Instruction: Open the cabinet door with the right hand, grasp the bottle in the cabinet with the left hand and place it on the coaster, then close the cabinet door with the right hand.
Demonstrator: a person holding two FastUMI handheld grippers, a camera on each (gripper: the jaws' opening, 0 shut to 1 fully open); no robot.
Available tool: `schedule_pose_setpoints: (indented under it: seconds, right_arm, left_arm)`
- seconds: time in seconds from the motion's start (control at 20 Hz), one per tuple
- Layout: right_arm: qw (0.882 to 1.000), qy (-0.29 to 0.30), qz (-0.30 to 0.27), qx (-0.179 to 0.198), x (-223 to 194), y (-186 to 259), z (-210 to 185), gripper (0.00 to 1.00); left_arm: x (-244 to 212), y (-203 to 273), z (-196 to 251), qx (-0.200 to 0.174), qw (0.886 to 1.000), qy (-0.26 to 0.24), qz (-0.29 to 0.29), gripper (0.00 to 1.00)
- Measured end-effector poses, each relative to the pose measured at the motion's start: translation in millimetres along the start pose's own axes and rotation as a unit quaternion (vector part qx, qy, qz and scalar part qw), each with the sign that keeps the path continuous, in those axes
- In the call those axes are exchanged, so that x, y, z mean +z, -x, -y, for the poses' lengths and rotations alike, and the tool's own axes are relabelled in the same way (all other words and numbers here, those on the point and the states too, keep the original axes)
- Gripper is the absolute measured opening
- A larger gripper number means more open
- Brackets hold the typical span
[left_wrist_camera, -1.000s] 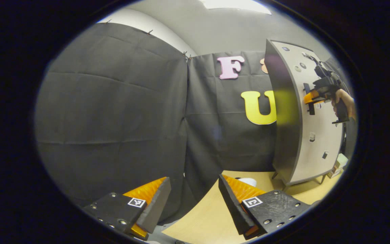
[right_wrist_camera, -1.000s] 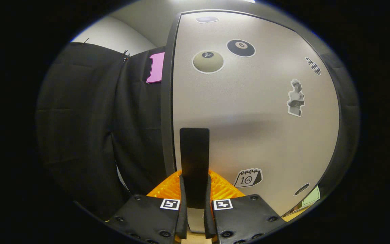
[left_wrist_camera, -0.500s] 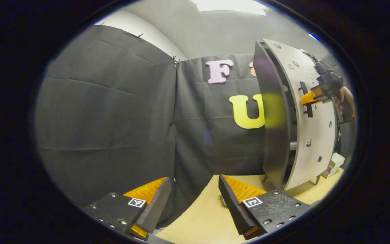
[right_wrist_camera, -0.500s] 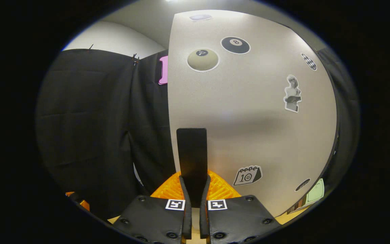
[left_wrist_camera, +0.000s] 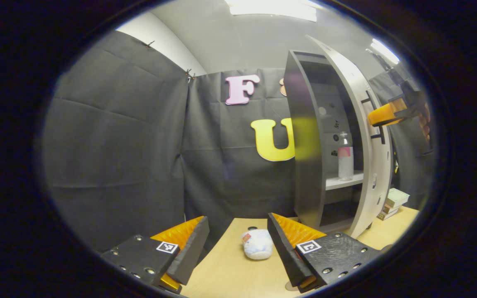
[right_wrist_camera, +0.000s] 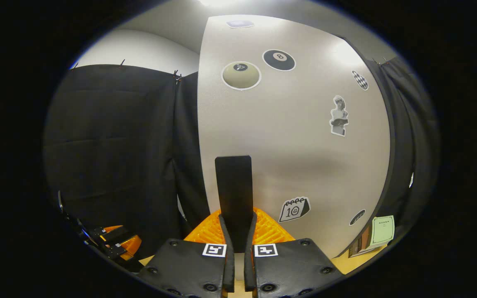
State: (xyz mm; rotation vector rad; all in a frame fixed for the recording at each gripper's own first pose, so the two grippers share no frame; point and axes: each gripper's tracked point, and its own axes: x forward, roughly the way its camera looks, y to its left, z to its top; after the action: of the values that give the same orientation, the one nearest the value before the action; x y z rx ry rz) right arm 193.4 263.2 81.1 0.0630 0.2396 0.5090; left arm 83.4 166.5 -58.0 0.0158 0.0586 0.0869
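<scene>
The right tool point(right_wrist_camera: 235, 231) is clamped narrow on the dark upright handle point(right_wrist_camera: 233, 194) of the cabinet door point(right_wrist_camera: 292, 136), both fingers pressing its sides, at about 6 o'clock in the right gripper view. The door's pale face, dotted with stickers, rises above it. In the left gripper view that same tool shows far off at 2 o'clock, a hand point(left_wrist_camera: 425, 120) behind it, reaching in level to the handle on the door's outer face.

The door stands swung well out from the cabinet point(left_wrist_camera: 304, 136), so the inside is open to sight. The bottle point(left_wrist_camera: 345, 157) stands upright on a pale shelf point(left_wrist_camera: 344, 181) inside, at about 3 o'clock in the left gripper view.

The left tool point(left_wrist_camera: 238, 244) is spread wide, holding nothing, low over the wooden worktop point(left_wrist_camera: 238, 273) at 6 o'clock and well apart from the cabinet. Between its fingers a small white plush thing point(left_wrist_camera: 257, 249) lies on the worktop. A few books point(left_wrist_camera: 393, 203) are stacked beyond the door, at 4 o'clock.
</scene>
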Motion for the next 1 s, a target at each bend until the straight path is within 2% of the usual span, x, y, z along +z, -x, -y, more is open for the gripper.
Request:
schedule_pose_setpoints:
  seconds: [0.25,0.3,0.35,0.55,0.6,0.65,0.75,0.8,0.95,1.0]
  right_arm:
    - [0.999,0.009,-0.005,0.036,-3,17,12,0.07]
    - [0.999,0.01,-0.007,0.042,-3,20,15,0.11]
    - [0.999,0.013,-0.006,0.046,-3,24,17,0.07]
    - [0.998,0.024,-0.007,0.063,-5,41,26,0.07]
    - [0.997,0.018,-0.007,0.069,-6,45,30,0.11]
    - [0.997,0.013,-0.006,0.073,-7,46,35,0.07]
    - [0.997,0.008,-0.003,0.075,-7,52,44,0.11]
    - [0.997,0.009,-0.001,0.074,-7,55,48,0.07]
    - [0.998,0.005,0.007,0.064,-7,67,58,0.07]
    - [0.998,0.005,0.007,0.061,-6,72,61,0.1]
  left_arm:
    - [17,-5,74,-0.039,0.999,0.006,0.019,0.87]
    - [19,-4,86,-0.042,0.999,0.007,0.018,0.86]
    - [21,-1,101,-0.049,0.999,0.01,0.019,0.86]
    - [29,0,147,-0.069,0.997,0.006,0.02,0.86]
    - [33,0,158,-0.074,0.997,0.006,0.022,0.86]
    - [37,-2,172,-0.08,0.996,0.009,0.023,0.86]
    - [43,-9,199,-0.094,0.995,0.014,0.025,0.87]
    - [47,-10,213,-0.101,0.994,0.018,0.028,0.87]
    - [60,-14,253,-0.117,0.992,0.028,0.04,0.87]
    - [63,-14,266,-0.121,0.991,0.029,0.045,0.86]
